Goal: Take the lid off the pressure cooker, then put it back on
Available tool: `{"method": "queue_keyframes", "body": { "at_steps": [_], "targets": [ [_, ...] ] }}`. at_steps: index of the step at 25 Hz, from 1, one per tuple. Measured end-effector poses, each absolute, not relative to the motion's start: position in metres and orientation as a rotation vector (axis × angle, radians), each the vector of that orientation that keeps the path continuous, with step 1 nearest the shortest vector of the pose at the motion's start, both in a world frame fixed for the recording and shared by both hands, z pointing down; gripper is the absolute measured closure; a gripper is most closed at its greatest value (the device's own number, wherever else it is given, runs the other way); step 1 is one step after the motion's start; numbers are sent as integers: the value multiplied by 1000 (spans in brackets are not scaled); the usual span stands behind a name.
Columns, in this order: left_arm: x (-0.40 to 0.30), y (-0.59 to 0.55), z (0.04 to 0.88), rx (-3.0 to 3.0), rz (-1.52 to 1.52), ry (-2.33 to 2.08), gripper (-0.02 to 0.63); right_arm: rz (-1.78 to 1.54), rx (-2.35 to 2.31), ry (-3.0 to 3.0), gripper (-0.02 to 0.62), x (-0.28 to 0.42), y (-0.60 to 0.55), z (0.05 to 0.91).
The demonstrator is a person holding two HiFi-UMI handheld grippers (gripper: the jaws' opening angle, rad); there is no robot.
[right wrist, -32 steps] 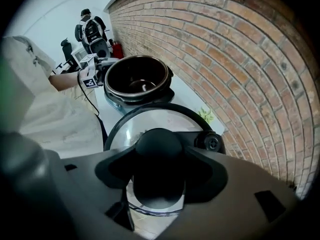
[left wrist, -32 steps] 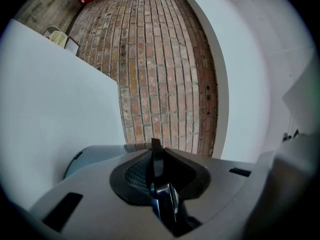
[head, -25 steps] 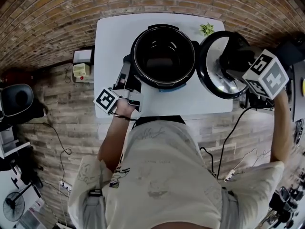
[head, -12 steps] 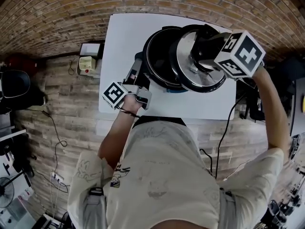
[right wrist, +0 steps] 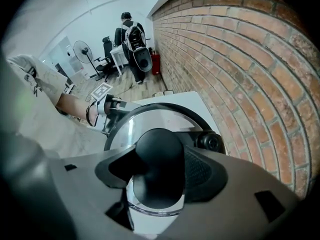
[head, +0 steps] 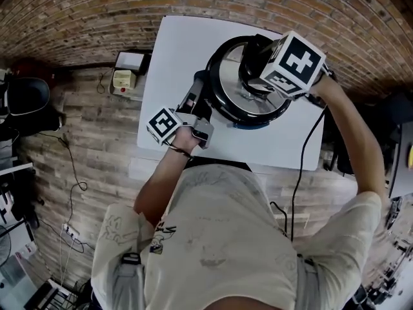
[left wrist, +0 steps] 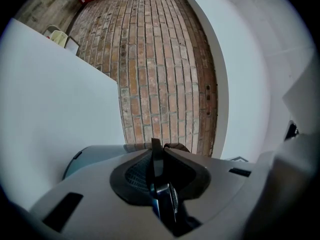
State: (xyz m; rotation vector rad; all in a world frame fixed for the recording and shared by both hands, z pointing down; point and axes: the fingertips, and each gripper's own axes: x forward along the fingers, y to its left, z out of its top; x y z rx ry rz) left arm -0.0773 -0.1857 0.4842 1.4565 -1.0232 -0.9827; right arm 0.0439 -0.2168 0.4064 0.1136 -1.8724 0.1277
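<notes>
The lid (head: 231, 94) is steel with a dark rim, so I judge it stiff, fairly heavy and slick on its polished face; the one sound place to take it is the round black knob (right wrist: 160, 149) at its middle; a hold anywhere else would slide. My right tool (right wrist: 159, 176) has that knob between its pads, jaws fairly wide and pressed on it from both sides, pointing steeply down. The lid sits over the mouth of the pressure cooker (head: 213, 105) on the white desk (head: 174, 57); whether it is seated on the rim yet I cannot tell. My left tool (left wrist: 156, 156) lies level at the cooker's near side, jaws narrow and clamped on a thin dark side handle (left wrist: 161, 199); I reckon this steadies the pot, which looks heavy enough not to tip.
</notes>
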Motion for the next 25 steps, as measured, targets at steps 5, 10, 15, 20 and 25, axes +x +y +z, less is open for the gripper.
{"method": "queue_keyframes", "body": {
  "at_steps": [5, 10, 15, 20, 25],
  "targets": [
    [-77, -186, 480, 1459, -995, -1008, 534, 155, 99, -1822, 301, 34, -220, 421],
    [-76, -186, 480, 1448, -1010, -998, 534, 172, 76, -1812, 302, 34, -219, 423],
    [-76, -185, 484, 1451, -986, -1010, 534, 168, 63, -1817, 299, 35, -218, 425],
    [-75, -187, 478, 1462, -1016, -989, 534, 163, 51, -1814, 301, 35, -218, 425],
    [-74, -188, 480, 1461, -1005, -984, 534, 136, 18, -1804, 298, 36, -218, 426]
  ]
}}
